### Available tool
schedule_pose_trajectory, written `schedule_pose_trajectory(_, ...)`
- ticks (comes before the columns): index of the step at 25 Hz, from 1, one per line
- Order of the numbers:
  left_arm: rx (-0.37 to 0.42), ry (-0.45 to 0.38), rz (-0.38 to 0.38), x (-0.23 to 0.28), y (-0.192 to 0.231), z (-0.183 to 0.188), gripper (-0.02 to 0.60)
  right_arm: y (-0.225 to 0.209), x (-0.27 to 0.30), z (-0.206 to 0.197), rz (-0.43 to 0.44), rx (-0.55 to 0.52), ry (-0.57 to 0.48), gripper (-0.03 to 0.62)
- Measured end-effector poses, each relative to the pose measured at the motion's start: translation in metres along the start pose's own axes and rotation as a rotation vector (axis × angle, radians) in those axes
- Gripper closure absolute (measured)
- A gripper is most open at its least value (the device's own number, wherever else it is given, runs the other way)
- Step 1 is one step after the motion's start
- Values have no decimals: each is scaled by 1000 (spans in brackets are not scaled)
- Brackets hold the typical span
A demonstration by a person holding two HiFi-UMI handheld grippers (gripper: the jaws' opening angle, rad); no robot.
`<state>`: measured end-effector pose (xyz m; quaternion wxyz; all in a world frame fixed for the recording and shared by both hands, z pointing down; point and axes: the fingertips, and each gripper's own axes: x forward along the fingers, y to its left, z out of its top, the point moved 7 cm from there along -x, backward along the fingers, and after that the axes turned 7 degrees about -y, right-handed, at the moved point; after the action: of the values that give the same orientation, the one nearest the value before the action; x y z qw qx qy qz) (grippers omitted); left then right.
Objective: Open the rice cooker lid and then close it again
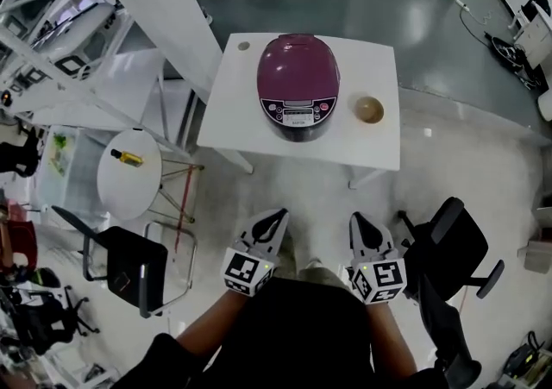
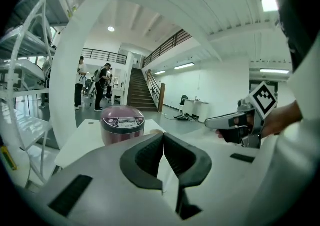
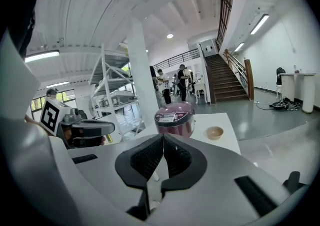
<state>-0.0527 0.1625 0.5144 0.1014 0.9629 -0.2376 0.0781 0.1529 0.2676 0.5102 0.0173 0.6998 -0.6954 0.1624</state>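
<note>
Both tools are shut and empty. My left gripper [image 2: 163, 142] has its jaws pressed together with nothing between them, and my right gripper [image 3: 163, 145] reads the same. I hold them side by side, low in the head view, close in front of my body. They point toward the table [image 1: 231, 116], well short of it and touching nothing.

The cooker [image 1: 298, 85] sits mid-table toward the far edge, lid down, control panel facing me. A bowl [image 1: 369, 109] stands on the table just to the cooker's right, apart from it.

Off to my left is a round side table [image 1: 129, 193] with a yellow bottle [image 1: 128, 157] lying on it. A left chair [image 1: 129, 262], black, stands nearer me. A right chair [image 1: 450, 249], also black, stands beside my right gripper.
</note>
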Motion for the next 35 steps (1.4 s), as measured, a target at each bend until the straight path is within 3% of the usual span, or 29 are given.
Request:
schedule_pose_trajectory(5, 24, -43, 81, -26, -43, -2, 577, -20, -53, -3, -19, -4, -32, 594)
schedule_pose_trajectory(11, 70, -97, 139, -53, -59, 2, 577, -34, -89, 3, -41, -46, -69, 594)
schedule_pose_trajectory(23, 91, -149, 159, -84, -61, 8, 577, -16, -108, 18, -88, -108, -103, 595)
schedule_pose_trajectory(29, 79, -169, 229, -103, -45, 10, 577, 6, -103, 27, -53, -164, -116, 595)
schedule_pose_trajectory(35, 72, -193, 232, -108, -48, 6, 577, 21, -106, 23, -21, -186, -104, 595)
